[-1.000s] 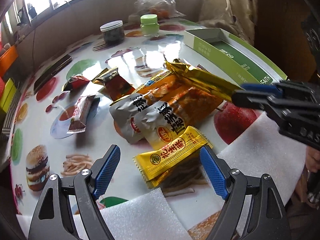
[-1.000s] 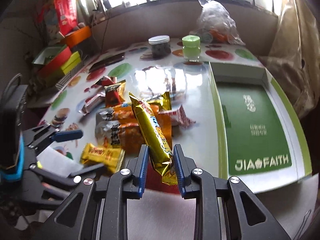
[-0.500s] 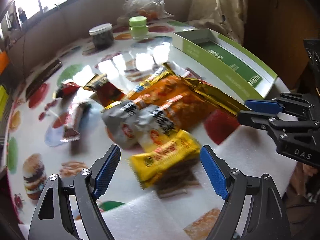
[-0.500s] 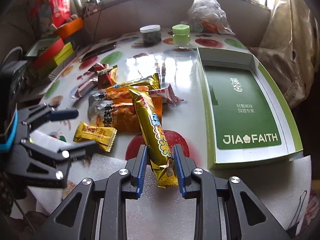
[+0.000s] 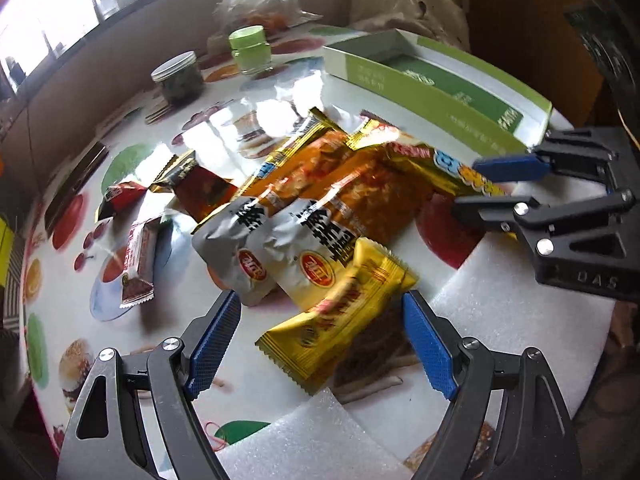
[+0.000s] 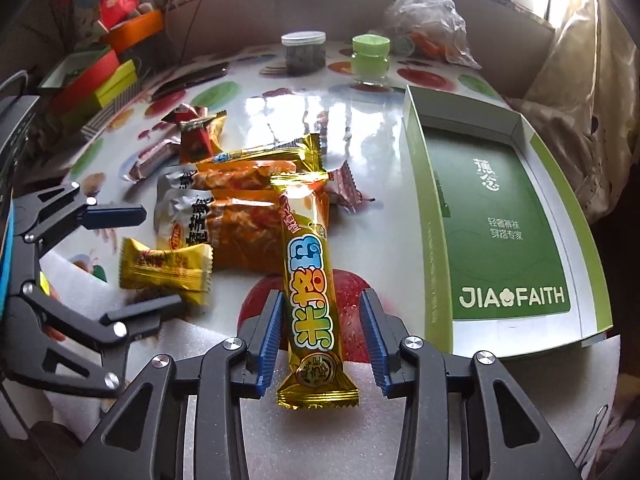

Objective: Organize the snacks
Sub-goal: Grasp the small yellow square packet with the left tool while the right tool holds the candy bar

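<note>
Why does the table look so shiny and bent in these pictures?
Left wrist view: window light glares off the glossy table, the small yellow packet is smeared by motion. Right wrist view: sharper, yet the fisheye lens bows the green box.

A home: snack-strewn table [image 6: 372,128] beneath windows, jars [image 6: 303,53].

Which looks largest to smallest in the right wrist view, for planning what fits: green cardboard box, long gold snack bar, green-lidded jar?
1. Green cardboard box, clearly largest.
2. Long gold snack bar, though nearness to the camera enlarges it.
3. Green-lidded jar, smallest, but farthest away.
</note>
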`<state>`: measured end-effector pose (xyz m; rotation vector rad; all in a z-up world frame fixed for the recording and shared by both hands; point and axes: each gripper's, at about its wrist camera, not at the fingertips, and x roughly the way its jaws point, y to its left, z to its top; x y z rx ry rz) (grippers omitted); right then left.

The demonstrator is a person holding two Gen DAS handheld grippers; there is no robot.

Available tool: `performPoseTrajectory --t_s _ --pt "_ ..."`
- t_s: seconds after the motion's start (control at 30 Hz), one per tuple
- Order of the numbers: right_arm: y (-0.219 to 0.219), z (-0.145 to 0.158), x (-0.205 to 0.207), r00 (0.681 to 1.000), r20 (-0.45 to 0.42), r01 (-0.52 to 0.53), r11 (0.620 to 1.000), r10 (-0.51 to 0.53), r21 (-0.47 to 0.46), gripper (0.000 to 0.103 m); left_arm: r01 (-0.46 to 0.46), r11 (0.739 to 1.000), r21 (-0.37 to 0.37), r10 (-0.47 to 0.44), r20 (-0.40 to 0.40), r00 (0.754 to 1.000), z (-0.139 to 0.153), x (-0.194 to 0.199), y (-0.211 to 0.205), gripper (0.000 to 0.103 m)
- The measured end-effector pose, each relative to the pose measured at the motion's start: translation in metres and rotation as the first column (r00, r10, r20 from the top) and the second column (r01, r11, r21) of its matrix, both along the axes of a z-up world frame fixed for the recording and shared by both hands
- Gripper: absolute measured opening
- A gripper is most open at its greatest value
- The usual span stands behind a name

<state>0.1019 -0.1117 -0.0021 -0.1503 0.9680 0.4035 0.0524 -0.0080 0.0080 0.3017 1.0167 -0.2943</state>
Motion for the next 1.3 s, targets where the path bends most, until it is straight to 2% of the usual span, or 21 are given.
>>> performPoseTrajectory --t_s 0.2,0.23,0.37,0.47,0.53,0.63,0.73,1.3 --pt "0.001 -0.001 0.003 1.000 -0.003 0.006 1.000 -0.006 0.004 0.038 -0.016 0.999 -0.030 0.016 -0.008 1.000 0.000 0.003 0.005 0.082" --pt "0.001 -0.001 0.003 1.000 -0.004 0.007 1.000 -0.007 0.004 0.035 -0.019 0.999 -0.027 0.019 -0.010 1.000 -0.001 0.003 0.005 0.081" --pt "0.001 0.000 0.002 1.000 0.004 0.008 1.000 -0.008 0.015 0.028 -0.031 0.998 -0.049 0.031 -0.011 0.999 -0.001 0.001 0.005 0.062" --pt "0.001 0.001 0.000 1.000 0.008 0.008 1.000 -0.008 0.023 0.024 -0.053 0.997 -0.062 0.052 -0.013 0.999 0.000 0.002 0.007 0.056" --pt "0.000 0.002 -0.002 1.000 0.016 0.010 1.000 -0.010 0.029 0.022 -0.062 0.995 -0.079 0.061 -0.017 0.998 0.001 0.002 0.008 0.042" --pt "-0.001 0.003 -0.003 1.000 0.021 0.017 0.999 -0.018 0.033 0.022 -0.078 0.992 -0.096 0.076 -0.017 0.997 0.002 0.000 0.009 0.039" --pt "-0.003 0.005 -0.005 0.999 0.027 0.024 0.999 -0.025 0.039 0.022 -0.103 0.987 -0.123 0.100 -0.024 0.995 0.002 0.000 0.011 0.027" --pt "-0.011 0.022 -0.018 0.996 0.082 0.038 0.996 -0.045 0.083 0.022 -0.169 0.966 -0.194 0.170 -0.007 0.985 0.018 -0.007 0.011 0.024"
